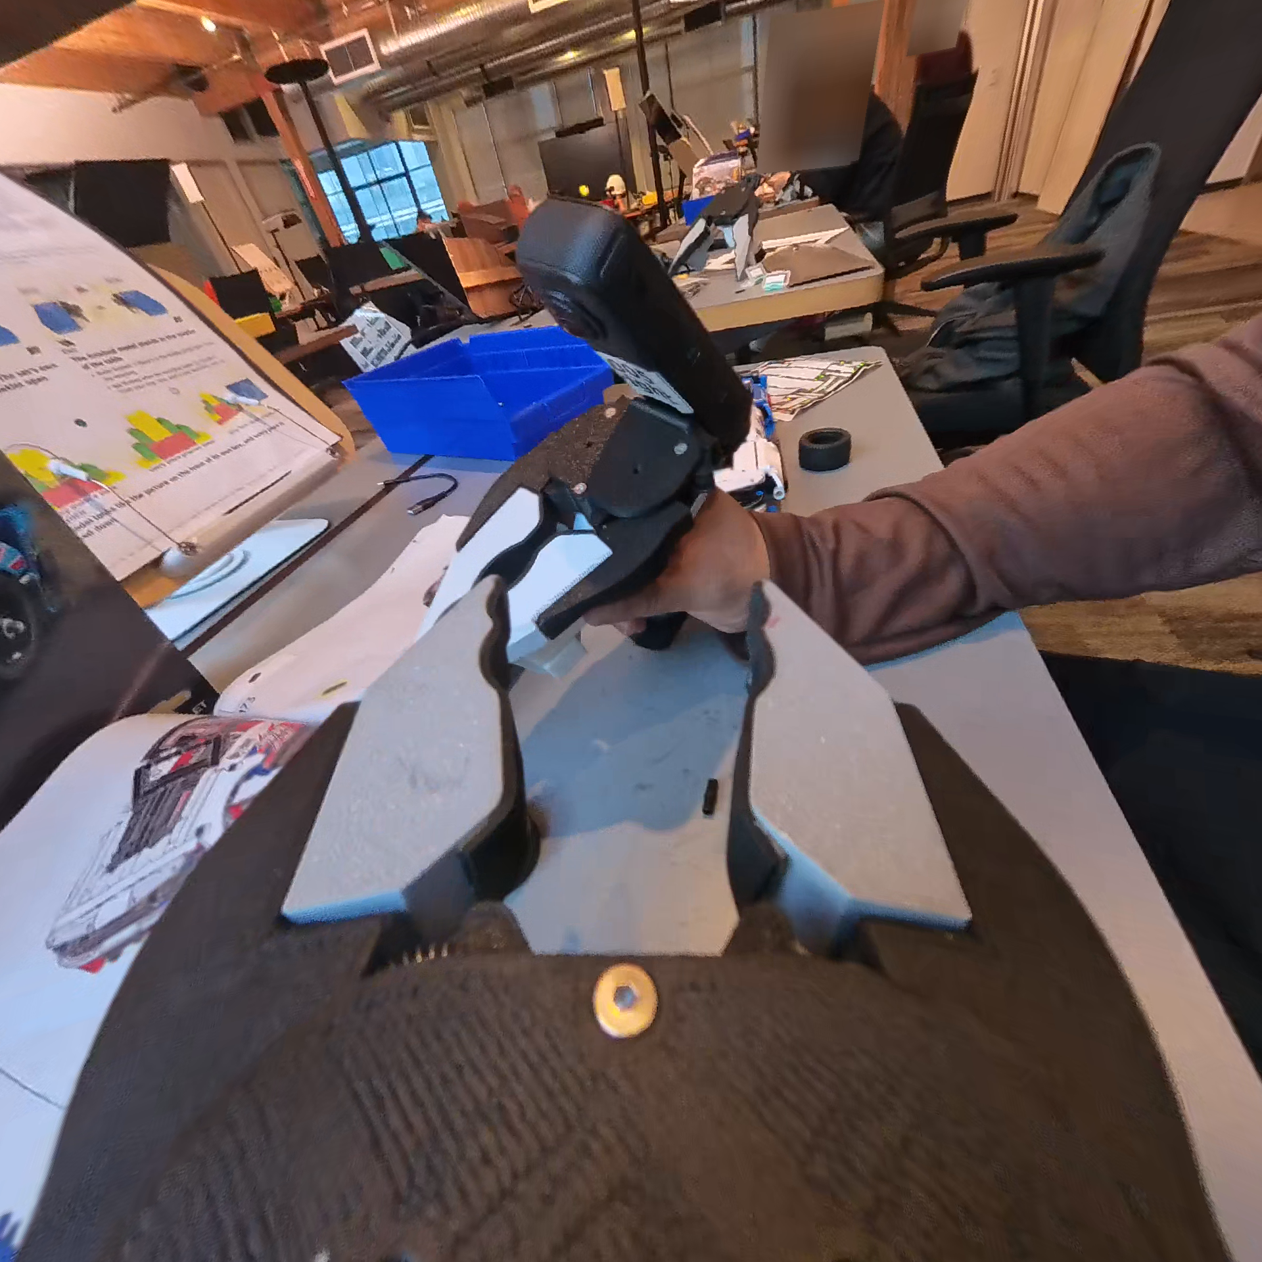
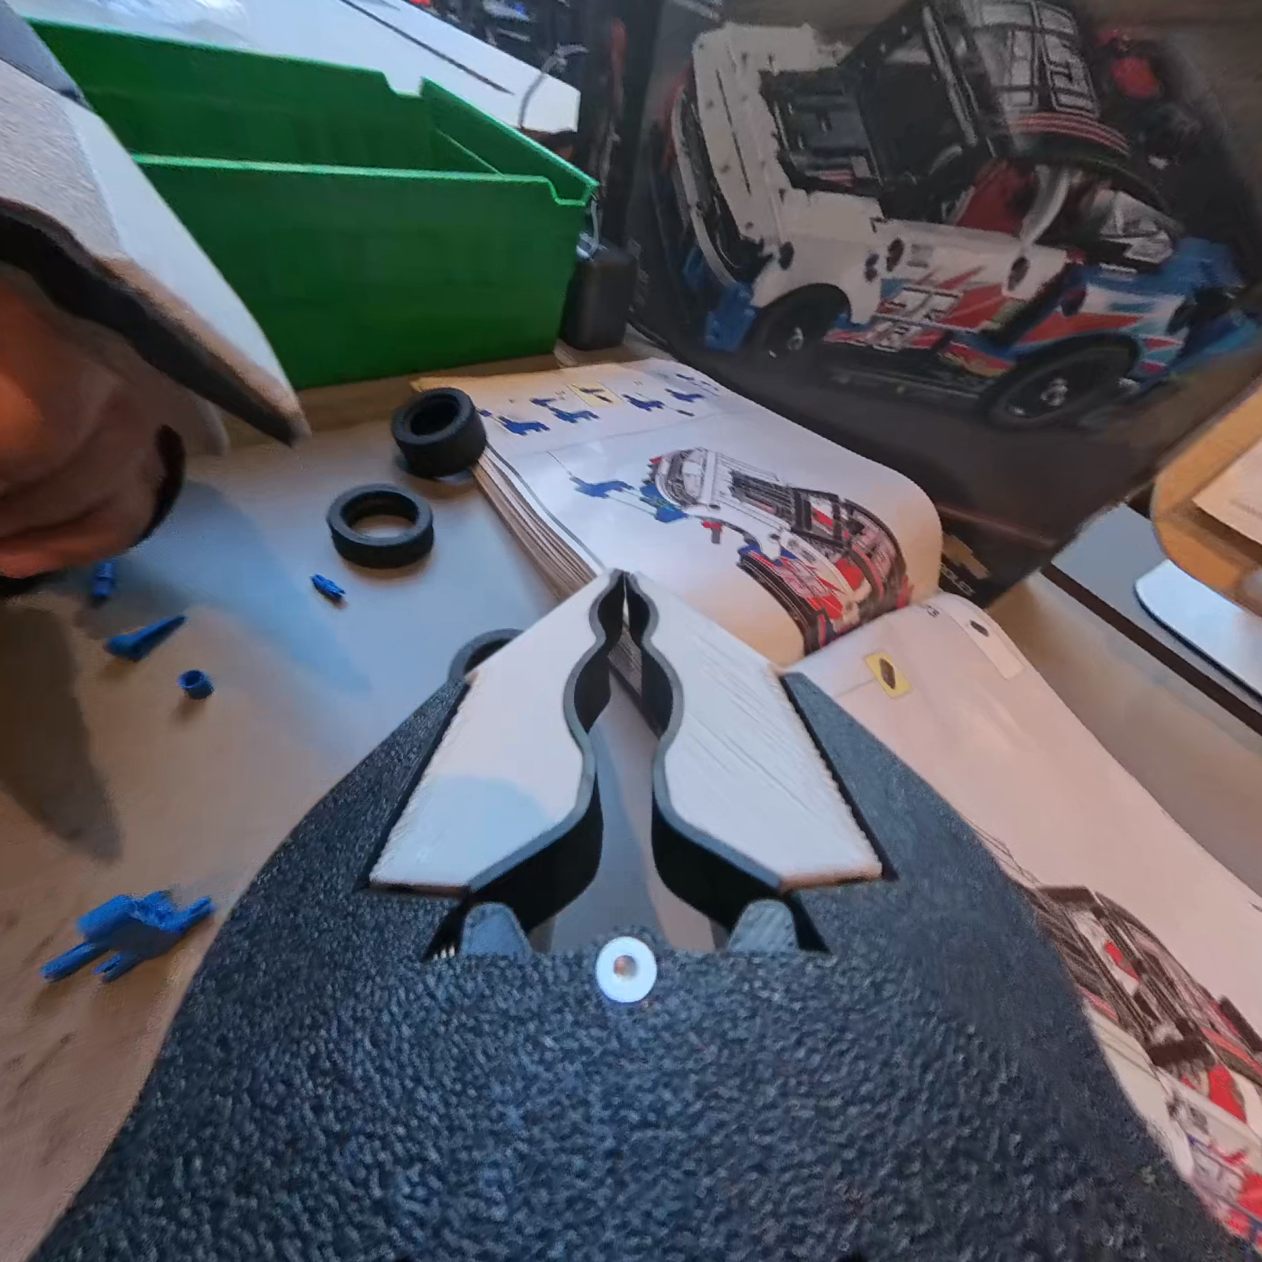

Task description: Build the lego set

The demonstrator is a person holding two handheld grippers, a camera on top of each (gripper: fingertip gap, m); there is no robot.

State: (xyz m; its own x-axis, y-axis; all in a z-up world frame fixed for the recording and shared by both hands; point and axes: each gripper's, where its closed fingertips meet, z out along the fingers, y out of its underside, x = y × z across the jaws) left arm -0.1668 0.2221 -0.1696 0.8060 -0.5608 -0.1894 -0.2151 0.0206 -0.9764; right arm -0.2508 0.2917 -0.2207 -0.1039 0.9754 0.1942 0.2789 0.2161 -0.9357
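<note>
My left gripper [image 1: 625,614] is open and empty, its jaws wide apart above the grey table [image 1: 614,874]. A small black pin [image 1: 710,795] lies on the table between its fingers. My right gripper [image 2: 625,580] is shut, with nothing visible between its tips, which are over the edge of the open instruction booklet [image 2: 751,519]. It also shows in the left wrist view [image 1: 546,642], held by a hand just beyond my left fingertips. Loose blue pieces [image 2: 143,638] and a small blue assembly [image 2: 126,929] lie on the table to its left. Black tyres [image 2: 380,526] lie near the booklet.
A green bin [image 2: 355,239] and the set's box [image 2: 956,239] stand behind the booklet. A blue bin [image 1: 478,389], a black tyre [image 1: 824,449], a part-built white and blue model [image 1: 751,464] and a propped instruction sheet [image 1: 136,410] are on the table. An office chair [image 1: 1024,307] stands beyond.
</note>
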